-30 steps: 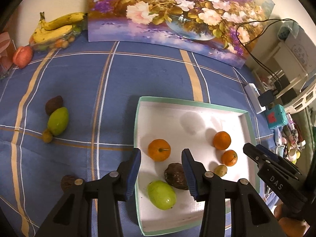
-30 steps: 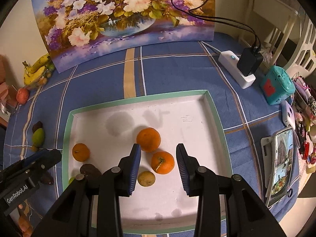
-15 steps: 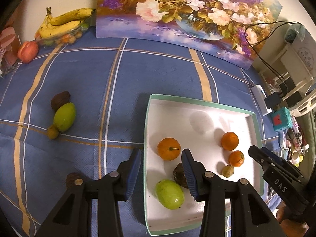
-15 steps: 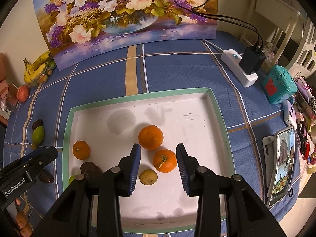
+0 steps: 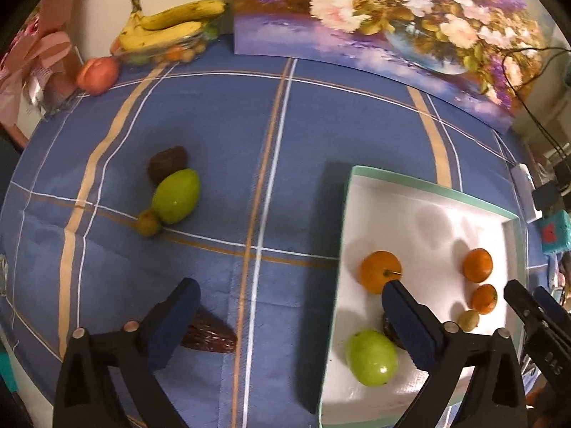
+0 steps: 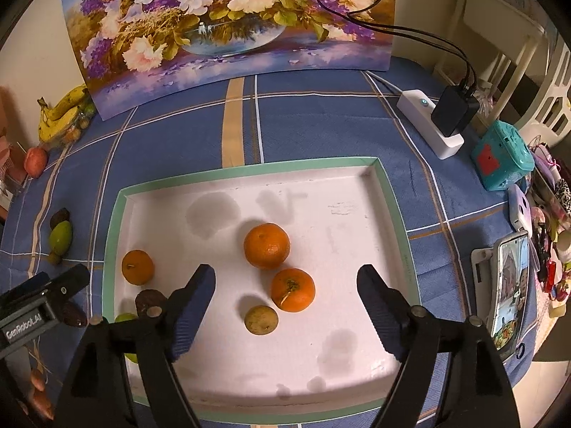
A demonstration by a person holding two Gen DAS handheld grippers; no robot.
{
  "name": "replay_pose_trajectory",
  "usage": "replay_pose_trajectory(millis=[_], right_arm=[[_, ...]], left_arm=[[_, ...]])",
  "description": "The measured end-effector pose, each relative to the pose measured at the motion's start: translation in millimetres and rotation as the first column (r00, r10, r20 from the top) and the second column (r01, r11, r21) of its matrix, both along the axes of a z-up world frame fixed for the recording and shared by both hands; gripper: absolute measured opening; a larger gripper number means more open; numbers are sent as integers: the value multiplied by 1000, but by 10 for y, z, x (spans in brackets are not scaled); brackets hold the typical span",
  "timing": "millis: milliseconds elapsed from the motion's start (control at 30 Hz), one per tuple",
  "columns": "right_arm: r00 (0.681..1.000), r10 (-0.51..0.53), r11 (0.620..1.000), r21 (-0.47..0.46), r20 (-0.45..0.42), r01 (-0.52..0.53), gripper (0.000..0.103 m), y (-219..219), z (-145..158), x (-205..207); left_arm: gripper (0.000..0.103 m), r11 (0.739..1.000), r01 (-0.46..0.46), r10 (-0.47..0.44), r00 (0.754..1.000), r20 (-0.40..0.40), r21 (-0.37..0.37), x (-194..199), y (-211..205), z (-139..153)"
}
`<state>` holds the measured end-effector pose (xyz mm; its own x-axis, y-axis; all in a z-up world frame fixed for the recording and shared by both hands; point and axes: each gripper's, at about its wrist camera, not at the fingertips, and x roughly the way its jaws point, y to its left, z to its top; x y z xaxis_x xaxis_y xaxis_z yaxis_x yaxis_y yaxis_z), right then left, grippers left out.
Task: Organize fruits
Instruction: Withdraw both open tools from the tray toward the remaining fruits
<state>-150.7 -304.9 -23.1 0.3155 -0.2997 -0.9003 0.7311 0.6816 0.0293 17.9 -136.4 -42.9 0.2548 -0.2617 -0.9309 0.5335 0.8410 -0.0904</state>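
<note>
A white tray with a green rim point(image 5: 342, 235) point(image 6: 249, 174) holds three oranges point(image 6: 266, 245), a small yellowish fruit point(image 6: 261, 319), a green mango point(image 5: 371, 356) and a dark brown fruit point(image 6: 149, 300). On the blue cloth to its left lie a green mango point(image 5: 175, 196), a dark brown fruit point(image 5: 167, 168), a small olive fruit point(image 5: 148, 222) and a long brown fruit point(image 5: 210, 335). My left gripper point(image 5: 289, 317) is open wide and empty, straddling the tray's left rim. My right gripper point(image 6: 285, 303) is open wide and empty over the tray's front.
Bananas in a clear dish point(image 5: 167, 32) and a red fruit point(image 5: 97, 75) sit at the far left. A flower painting point(image 6: 228, 21) stands at the back. A power strip with charger point(image 6: 433, 125), a teal box point(image 6: 501, 158) and a phone point(image 6: 508, 285) lie to the right.
Both grippers have opened from narrow to wide. The left gripper has moved left, off the tray's middle toward the cloth, so the loose fruits there look nearer.
</note>
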Motion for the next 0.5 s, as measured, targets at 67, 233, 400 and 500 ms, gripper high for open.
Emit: replay_pose_trajectory(millis=[67,233,400,500], right_arm=[[1000,3,1000,-7,8,-3,88,3,11,-3],[1000,8,999,-34,19,-8,96,15,43,-1],[999,15,999,-44,29,-14,96,22,50,7],[999,20,998,-53,39,-18,96,36,64,13]], left_arm=[[103,1000,-4,4,1000,4,6,4,15,-5],[103,1000,-1,0,999,37,16,5,4,18],[103,1000,-3,1,998,62,24,13,4,40],[103,1000,-1,-1,997,80,23,17,10,60]])
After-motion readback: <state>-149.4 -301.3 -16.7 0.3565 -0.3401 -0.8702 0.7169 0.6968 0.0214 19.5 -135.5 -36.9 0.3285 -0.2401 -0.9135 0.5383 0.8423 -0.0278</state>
